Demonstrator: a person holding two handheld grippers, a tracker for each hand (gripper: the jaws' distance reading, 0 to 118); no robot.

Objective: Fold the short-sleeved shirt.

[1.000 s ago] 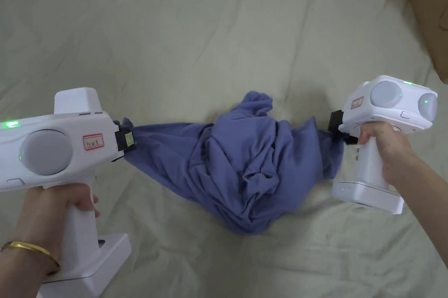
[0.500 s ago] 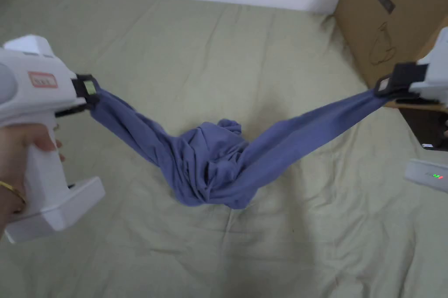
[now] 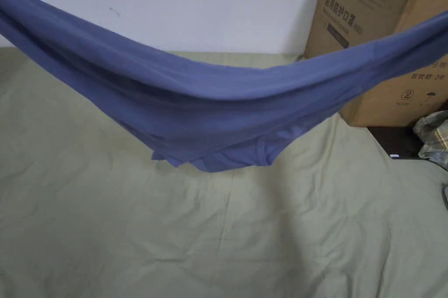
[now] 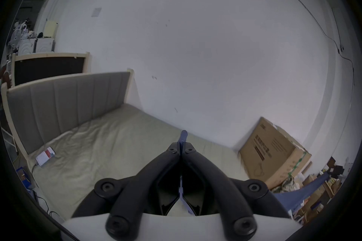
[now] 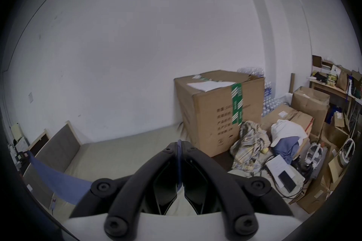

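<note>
Two hand-held grippers [image 4: 181, 149] [image 5: 178, 148] tight on shirt [image 3: 210, 106]

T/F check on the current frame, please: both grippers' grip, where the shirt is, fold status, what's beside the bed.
1. The left gripper is shut on the blue shirt. True: a strip of blue cloth sits pinched between its jaws.
2. The right gripper is open. False: its jaws are closed on blue cloth.
3. The shirt lies crumpled on the bed sheet. False: it hangs stretched in the air, sagging in the middle above the sheet.
4. A cardboard box stands at the right end of the bed, against the wall. True.
5. The shirt is neatly folded. False: no fold is made yet; it is only spread out.
</note>
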